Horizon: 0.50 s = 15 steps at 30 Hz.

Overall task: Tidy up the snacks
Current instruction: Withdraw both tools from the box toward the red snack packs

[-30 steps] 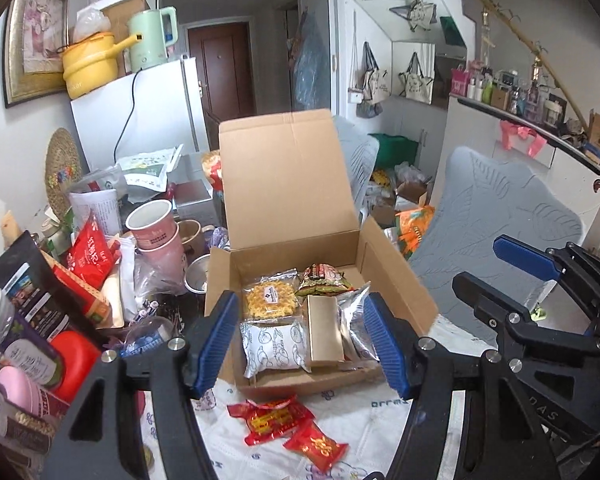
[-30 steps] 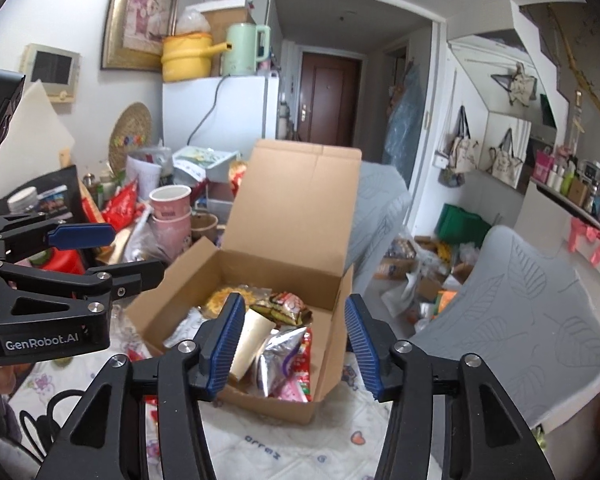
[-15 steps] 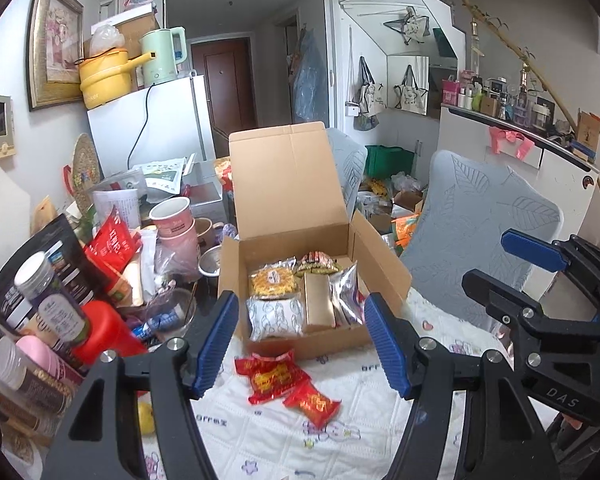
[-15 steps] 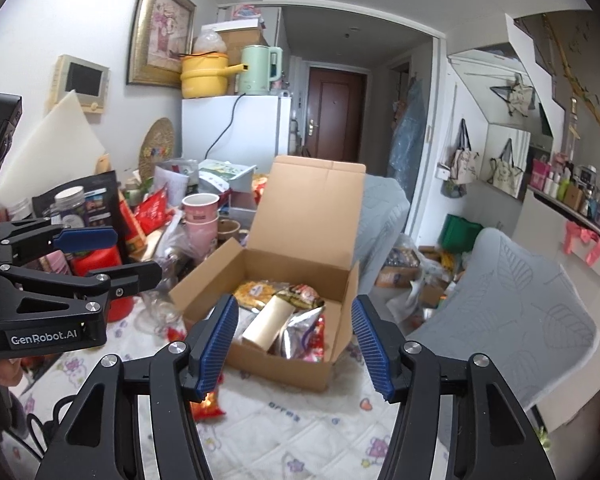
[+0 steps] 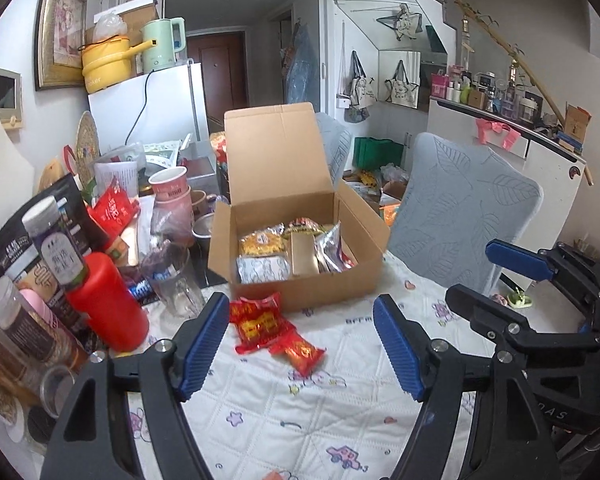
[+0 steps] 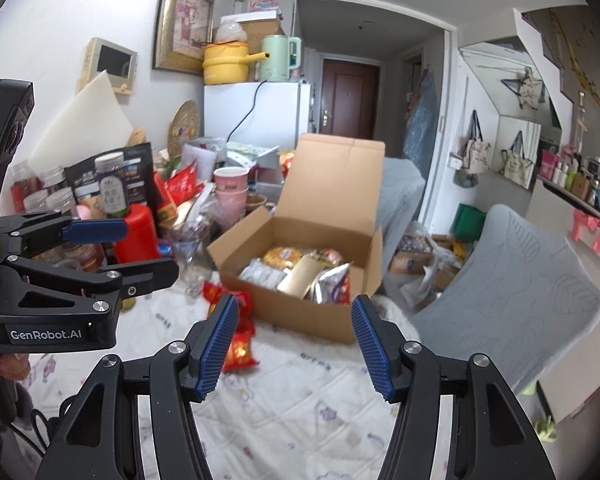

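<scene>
Nearest to me, my left gripper [image 5: 300, 344] hangs over the quilted tablecloth [image 5: 340, 420] with its blue pads spread wide and nothing between them; my right gripper [image 6: 294, 344] is likewise wide apart and empty, a little farther right. Just ahead of the left pads lie the two red snack packets [image 5: 272, 330] I judge still need sorting, overlapping each other on the cloth just in front of the cardboard box [image 5: 300, 288]. They look like light, crinkly foil pouches: soft, slippery, and likely to buckle or slide if I pinch the puffed middle, so I would take one by its flat sealed edge, low and square, and close gently so the contents are not crushed. Behind them the box sits open, lid upright, already holding a yellow snack bag [image 5: 262, 244], a white-silver pouch [image 5: 264, 270], a tan carton [image 5: 305, 254] and a silver foil bag [image 5: 332, 246] packed side by side; there seems to be little free room left, perhaps on top. To the left, near the packets, stand a red bottle [image 5: 108, 300] and a clear glass [image 5: 176, 280] that I should not knock. Compared with a second ago, both grippers have pulled back and up from the box: it then filled the space between my pads, and now it stands farther off with the red packets fully in view.
</scene>
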### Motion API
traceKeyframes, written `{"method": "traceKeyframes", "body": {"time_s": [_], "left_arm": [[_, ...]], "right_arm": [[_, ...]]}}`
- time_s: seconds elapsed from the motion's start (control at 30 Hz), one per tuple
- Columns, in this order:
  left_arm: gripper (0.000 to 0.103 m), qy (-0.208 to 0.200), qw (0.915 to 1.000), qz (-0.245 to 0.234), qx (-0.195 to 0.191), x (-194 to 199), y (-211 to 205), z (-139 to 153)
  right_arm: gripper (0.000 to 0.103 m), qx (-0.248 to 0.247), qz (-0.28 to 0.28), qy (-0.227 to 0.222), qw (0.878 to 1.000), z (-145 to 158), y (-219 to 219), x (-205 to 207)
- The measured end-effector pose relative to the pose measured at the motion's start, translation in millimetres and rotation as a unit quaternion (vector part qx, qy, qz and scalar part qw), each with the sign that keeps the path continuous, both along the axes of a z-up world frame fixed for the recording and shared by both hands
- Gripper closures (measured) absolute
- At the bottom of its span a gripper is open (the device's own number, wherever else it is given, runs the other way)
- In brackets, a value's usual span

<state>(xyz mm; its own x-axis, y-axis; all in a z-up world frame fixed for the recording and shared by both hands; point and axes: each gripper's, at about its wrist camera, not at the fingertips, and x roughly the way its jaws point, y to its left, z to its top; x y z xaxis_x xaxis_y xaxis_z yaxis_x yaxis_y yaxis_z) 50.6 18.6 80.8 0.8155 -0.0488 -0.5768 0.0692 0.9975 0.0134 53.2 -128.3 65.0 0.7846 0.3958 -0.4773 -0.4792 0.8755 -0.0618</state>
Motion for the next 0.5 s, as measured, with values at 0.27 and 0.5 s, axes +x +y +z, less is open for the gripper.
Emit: {"method": "traceKeyframes", "body": {"time_s": [0.27, 0.5], "left_arm": [[0.029, 0.010, 0.9998, -0.017, -0.009, -15.0, -0.6, -23.9], [0.029, 0.024, 0.9995, -0.005, -0.018, -21.1, 6.1, -46.4]], "right_arm": [[0.044, 0.007, -0.001, 0.024, 1.000, -25.7, -0.5, -13.5], [0.044, 0.011, -0.002, 0.059, 0.998, -51.8, 1.5, -12.6]]}}
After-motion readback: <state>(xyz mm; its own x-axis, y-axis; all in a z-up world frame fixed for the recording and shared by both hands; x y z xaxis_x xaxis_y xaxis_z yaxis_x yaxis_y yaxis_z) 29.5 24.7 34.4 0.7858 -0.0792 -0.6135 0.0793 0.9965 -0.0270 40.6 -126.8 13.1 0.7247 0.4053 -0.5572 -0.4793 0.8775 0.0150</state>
